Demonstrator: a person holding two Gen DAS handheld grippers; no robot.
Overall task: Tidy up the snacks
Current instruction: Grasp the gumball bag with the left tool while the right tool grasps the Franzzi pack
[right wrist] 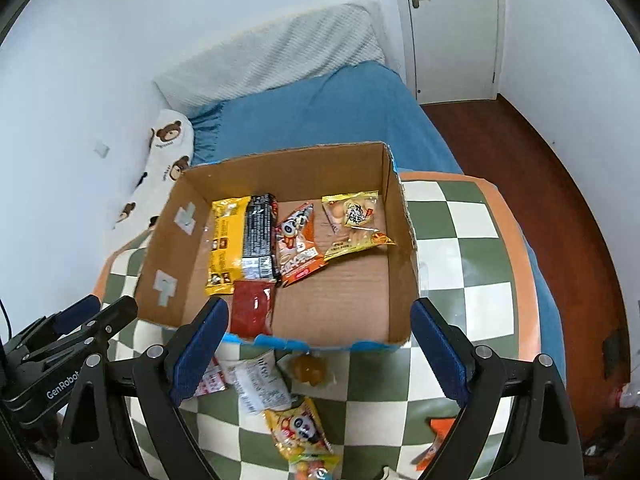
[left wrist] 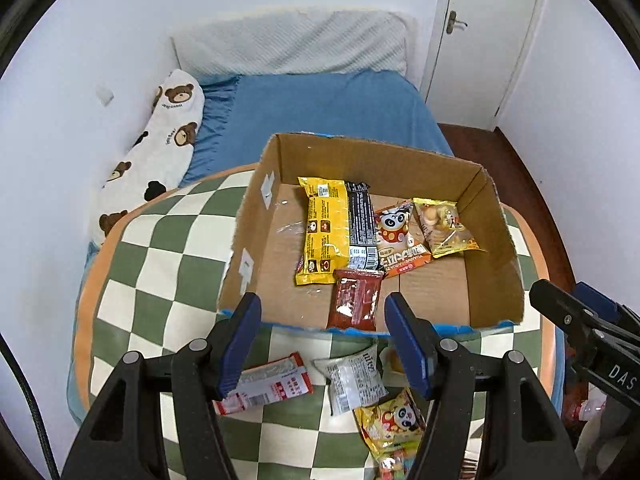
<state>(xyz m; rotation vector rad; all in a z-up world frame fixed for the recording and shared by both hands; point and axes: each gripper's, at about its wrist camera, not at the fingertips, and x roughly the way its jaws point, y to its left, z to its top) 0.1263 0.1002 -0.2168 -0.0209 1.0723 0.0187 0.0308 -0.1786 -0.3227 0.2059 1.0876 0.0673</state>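
A cardboard box (left wrist: 492,240) (right wrist: 400,248) sits on a green-and-white checkered cushion (left wrist: 160,264) (right wrist: 472,264). Inside lie a yellow packet (left wrist: 322,228) (right wrist: 224,244), a black packet (left wrist: 360,224) (right wrist: 260,232), an orange panda packet (left wrist: 400,236) (right wrist: 298,244), a yellow egg-snack packet (left wrist: 444,226) (right wrist: 354,220) and a dark red packet (left wrist: 354,300) (right wrist: 252,308). In front of the box lie a red-white packet (left wrist: 272,382), a clear-white packet (left wrist: 352,380) (right wrist: 260,384), a yellow panda packet (left wrist: 394,424) (right wrist: 300,432) and a small orange sweet (right wrist: 310,370). My left gripper (left wrist: 320,340) and right gripper (right wrist: 316,352) are open and empty above them.
The cushion lies on a bed with a blue sheet (left wrist: 320,108), a bear-print pillow (left wrist: 160,144) and a white headboard cushion (left wrist: 288,44). An orange packet (right wrist: 436,436) lies at the cushion's right front. A white door (left wrist: 488,20) and dark wooden floor (right wrist: 560,220) are to the right.
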